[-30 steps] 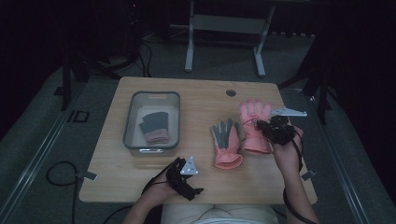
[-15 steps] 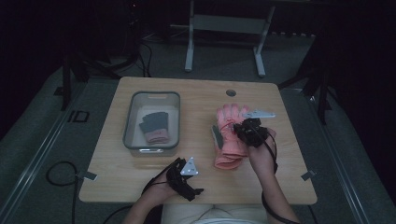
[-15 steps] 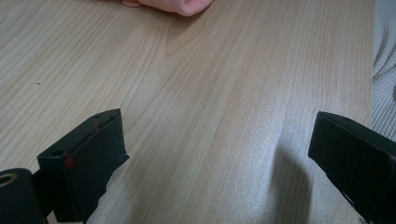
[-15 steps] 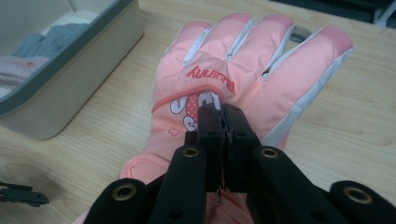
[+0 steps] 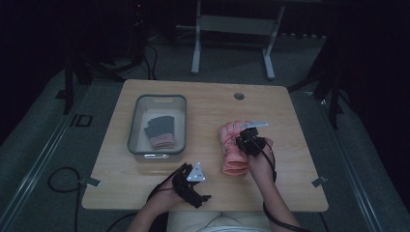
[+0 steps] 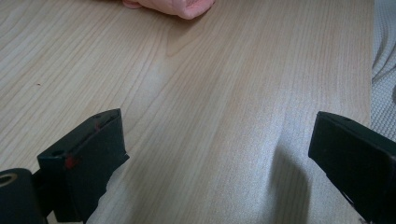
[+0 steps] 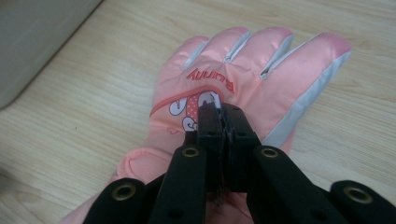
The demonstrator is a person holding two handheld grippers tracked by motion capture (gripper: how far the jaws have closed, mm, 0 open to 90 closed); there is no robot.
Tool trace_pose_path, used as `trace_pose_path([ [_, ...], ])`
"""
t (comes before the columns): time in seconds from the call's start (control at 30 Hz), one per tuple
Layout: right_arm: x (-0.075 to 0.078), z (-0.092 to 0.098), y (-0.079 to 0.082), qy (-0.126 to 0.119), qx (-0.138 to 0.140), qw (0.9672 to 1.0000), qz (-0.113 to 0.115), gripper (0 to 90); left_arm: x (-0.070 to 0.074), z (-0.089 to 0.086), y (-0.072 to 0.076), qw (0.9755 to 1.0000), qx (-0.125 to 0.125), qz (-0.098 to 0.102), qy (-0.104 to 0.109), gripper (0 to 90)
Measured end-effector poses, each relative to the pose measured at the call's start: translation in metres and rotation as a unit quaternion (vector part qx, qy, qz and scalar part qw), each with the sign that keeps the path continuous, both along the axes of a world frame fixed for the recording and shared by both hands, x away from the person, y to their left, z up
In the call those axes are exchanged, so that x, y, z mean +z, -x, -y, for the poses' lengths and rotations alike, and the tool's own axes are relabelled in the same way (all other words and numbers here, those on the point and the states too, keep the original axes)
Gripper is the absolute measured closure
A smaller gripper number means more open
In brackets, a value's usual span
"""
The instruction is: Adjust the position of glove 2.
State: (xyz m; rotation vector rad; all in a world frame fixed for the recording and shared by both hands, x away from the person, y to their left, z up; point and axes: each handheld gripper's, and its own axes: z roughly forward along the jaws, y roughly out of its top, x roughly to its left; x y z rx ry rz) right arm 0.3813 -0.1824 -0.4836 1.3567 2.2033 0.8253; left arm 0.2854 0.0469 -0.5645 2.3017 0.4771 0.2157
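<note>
A: Worktop (image 5: 145,191), near edge: the left hand-held gripper (image 6: 219,154) rests low over bare wood, jaws spread wide and holding nothing. What is the risk there?

B: Little, in my judgement. It sits well apart from the work.

A: Farther in, the right hand-held gripper (image 7: 223,128) has its jaws pinched together on the back of a pink glove (image 7: 224,79), just by the printed lettering.

B: That thin pinch is the worry. It looks to hold only a fold of outer fabric, so a lift or drag could let the glove slip free. In the high view there seems to be more pink glove material lying under it (image 5: 234,163), which a drag could pull askew.

A: And beyond?

B: A clear bin (image 5: 157,99) stands to the left with a grey-and-pink glove (image 5: 159,131) inside. A sagging glove carried that way could catch the rim.
</note>
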Motion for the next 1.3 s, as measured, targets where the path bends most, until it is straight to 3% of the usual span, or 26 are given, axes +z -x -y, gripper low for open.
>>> trace_pose_path([
  [0.13, -0.006, -0.002, -0.002, -0.004, 0.015, 0.9998, -0.012, 86.9, 0.0, 0.0, 0.0, 1.0, 0.0, 0.0, 0.002, 3.3],
  [0.4, -0.005, 0.002, 0.001, -0.021, 0.026, 0.9992, -0.022, 83.6, 0.001, 0.0, -0.001, 1.0, 0.003, -0.002, 0.006, 3.3],
  [0.53, 0.0, 0.002, 0.001, -0.041, 0.02, 0.9988, -0.016, 74.5, 0.001, -0.001, -0.001, 1.0, 0.003, -0.002, 0.007, 3.3],
  [0.8, 0.016, 0.001, 0.006, -0.041, 0.046, 0.9981, 0.006, 57.3, 0.002, -0.002, -0.001, 0.9999, 0.003, -0.004, 0.011, 3.3],
  [1.03, 0.029, 0.018, 0.012, -0.062, 0.055, 0.9963, 0.026, 36.3, 0.003, -0.002, -0.001, 0.9999, 0.004, -0.006, 0.012, 3.3],
  [1.1, 0.031, 0.021, 0.012, -0.068, 0.054, 0.9958, 0.031, 36.3, 0.003, -0.002, -0.001, 0.9999, 0.004, -0.006, 0.012, 3.3],
  [1.13, 0.034, 0.028, 0.014, -0.078, 0.057, 0.9947, 0.034, 27.6, 0.004, 0.0, 0.0, 0.9998, 0.0, -0.009, 0.018, 3.3],
  [1.3, 0.041, 0.039, 0.017, -0.096, 0.078, 0.9914, 0.044, 16.4, 0.011, 0.0, 0.001, 0.9989, 0.002, -0.013, 0.045, 3.3],
])
